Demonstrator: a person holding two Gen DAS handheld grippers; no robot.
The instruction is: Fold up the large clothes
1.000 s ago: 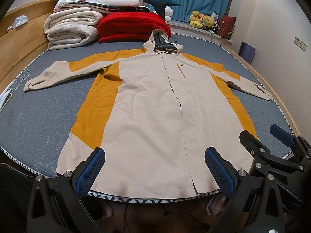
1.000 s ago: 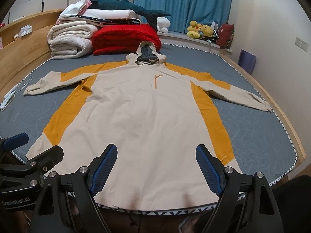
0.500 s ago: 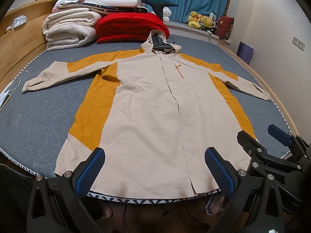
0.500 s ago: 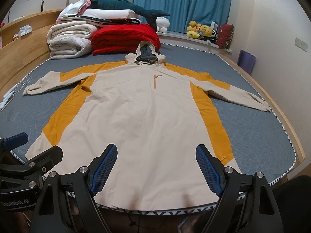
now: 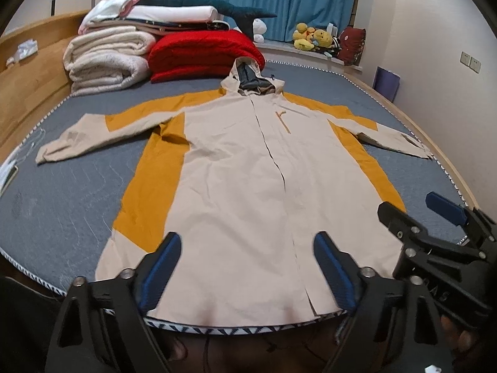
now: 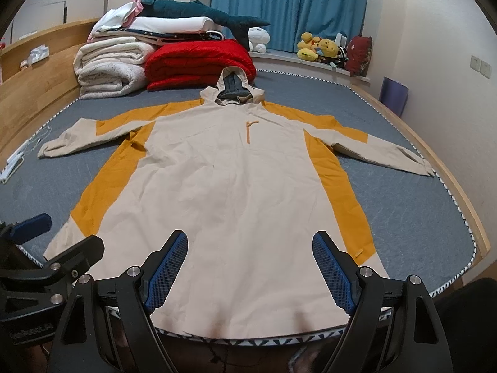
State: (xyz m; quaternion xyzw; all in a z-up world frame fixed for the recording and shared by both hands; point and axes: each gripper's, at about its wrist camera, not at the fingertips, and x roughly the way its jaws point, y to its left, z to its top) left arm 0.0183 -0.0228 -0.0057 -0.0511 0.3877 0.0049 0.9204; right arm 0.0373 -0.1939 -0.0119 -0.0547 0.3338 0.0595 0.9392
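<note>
Cream jacket (image 6: 242,205) w/ mustard side panels, hood & front zip lies flat, face up, sleeves spread, on a bed (image 6: 403,205) w/ grey quilted cover and zigzag-trim edge, hem at the near edge. Behind the hood: red quilt (image 6: 198,62), rolled white blankets (image 6: 108,68), a plush shark (image 6: 198,12); blue curtains (image 6: 289,3), wood frame. Left tool (image 5: 247,269) jaws have just been closing, nothing between them, still apart; right tool (image 6: 250,269) gapes wide, empty, both above the hem.
</note>
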